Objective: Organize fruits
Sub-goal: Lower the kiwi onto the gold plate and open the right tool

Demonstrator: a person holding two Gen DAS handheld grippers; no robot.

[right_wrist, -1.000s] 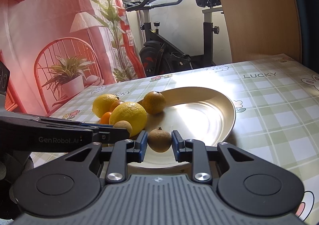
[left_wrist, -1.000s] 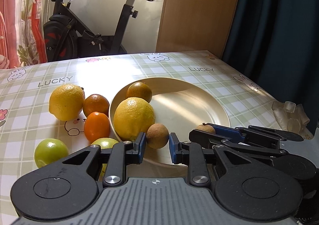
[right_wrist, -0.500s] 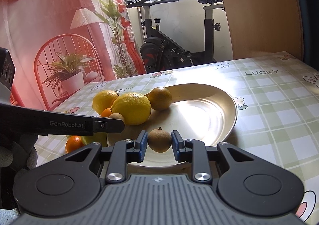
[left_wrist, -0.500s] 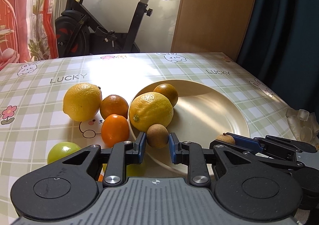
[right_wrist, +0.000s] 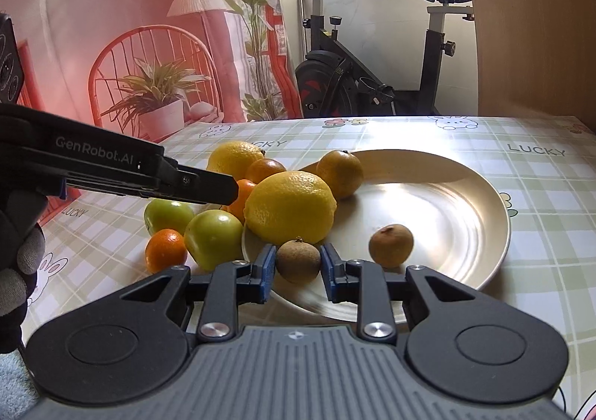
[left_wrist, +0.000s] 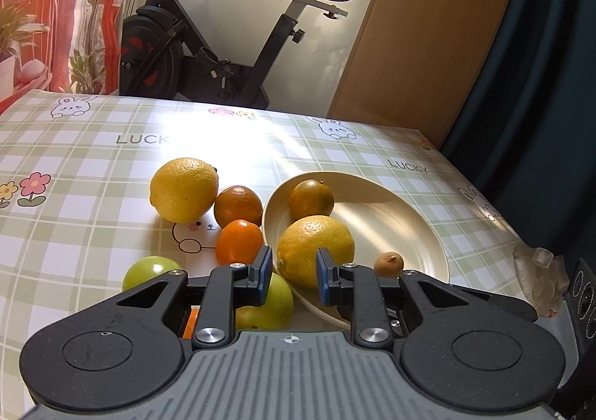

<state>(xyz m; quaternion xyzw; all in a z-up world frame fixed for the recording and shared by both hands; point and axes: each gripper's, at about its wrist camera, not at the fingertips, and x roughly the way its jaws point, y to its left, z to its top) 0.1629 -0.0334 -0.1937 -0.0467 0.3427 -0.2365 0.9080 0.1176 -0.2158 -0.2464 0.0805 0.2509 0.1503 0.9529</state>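
1. Checked counter [right_wrist: 540, 174] carries the plate [right_wrist: 484, 196]; left claw [left_wrist: 291, 276] has pulled back, apart and empty, its longan [right_wrist: 391, 245] now resting on the plate.
2. Right claw [right_wrist: 298, 272] stands apart around another longan [right_wrist: 298, 260] on the rim; released too.

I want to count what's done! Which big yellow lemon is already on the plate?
The lemon nearer the grippers lies on the plate, beside the dull orange. The other lemon sits behind it on the tablecloth.

Bright window sunlight glares off the tablecloth [left_wrist: 208, 144]; fisheye edges curve.
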